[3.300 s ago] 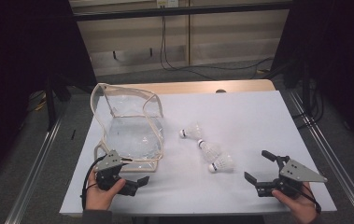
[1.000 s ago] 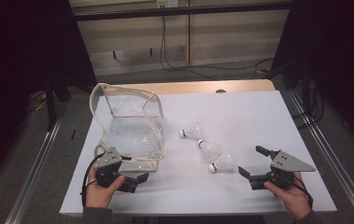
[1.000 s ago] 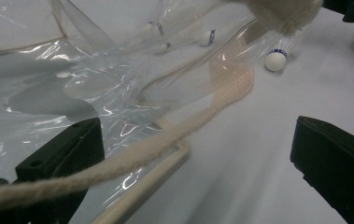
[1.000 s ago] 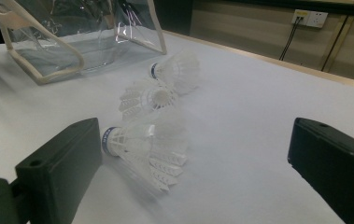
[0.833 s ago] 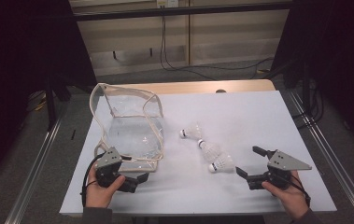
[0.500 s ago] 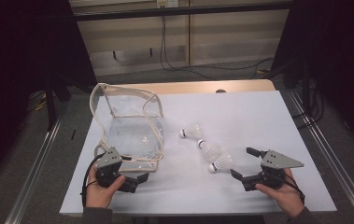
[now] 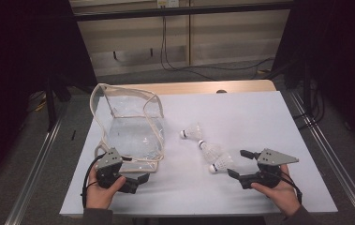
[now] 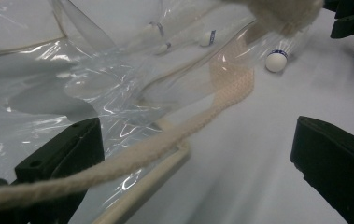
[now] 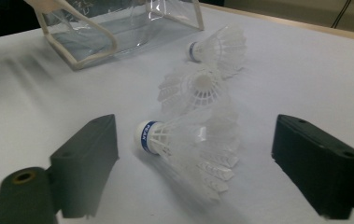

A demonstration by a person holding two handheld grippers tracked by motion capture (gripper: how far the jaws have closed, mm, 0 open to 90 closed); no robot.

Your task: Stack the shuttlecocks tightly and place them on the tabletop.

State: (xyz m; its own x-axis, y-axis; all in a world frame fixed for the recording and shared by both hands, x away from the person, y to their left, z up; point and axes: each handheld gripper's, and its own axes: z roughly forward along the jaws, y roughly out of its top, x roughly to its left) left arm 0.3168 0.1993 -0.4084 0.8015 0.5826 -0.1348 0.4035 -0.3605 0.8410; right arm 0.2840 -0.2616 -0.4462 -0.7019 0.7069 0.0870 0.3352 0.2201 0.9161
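Reading left to right: the left gripper [image 7: 135, 180], jaws spread and grasping nothing, rests at the near edge of the clear plastic bag [image 7: 133, 129], whose cord handle [image 8: 165, 144] lies across the gap between them; three shuttlecocks lie in a row at mid-table; the right gripper [image 7: 239, 164], likewise spread and empty, straddles the nearest shuttlecock [image 9: 184, 144], which lies on its side on the white table [image 7: 259, 112]; a sound grasp would probably close on the cork end, not the fragile skirt.

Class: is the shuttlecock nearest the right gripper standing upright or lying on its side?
On its side. The nearest shuttlecock lies flat on the table, cork pointing sideways.
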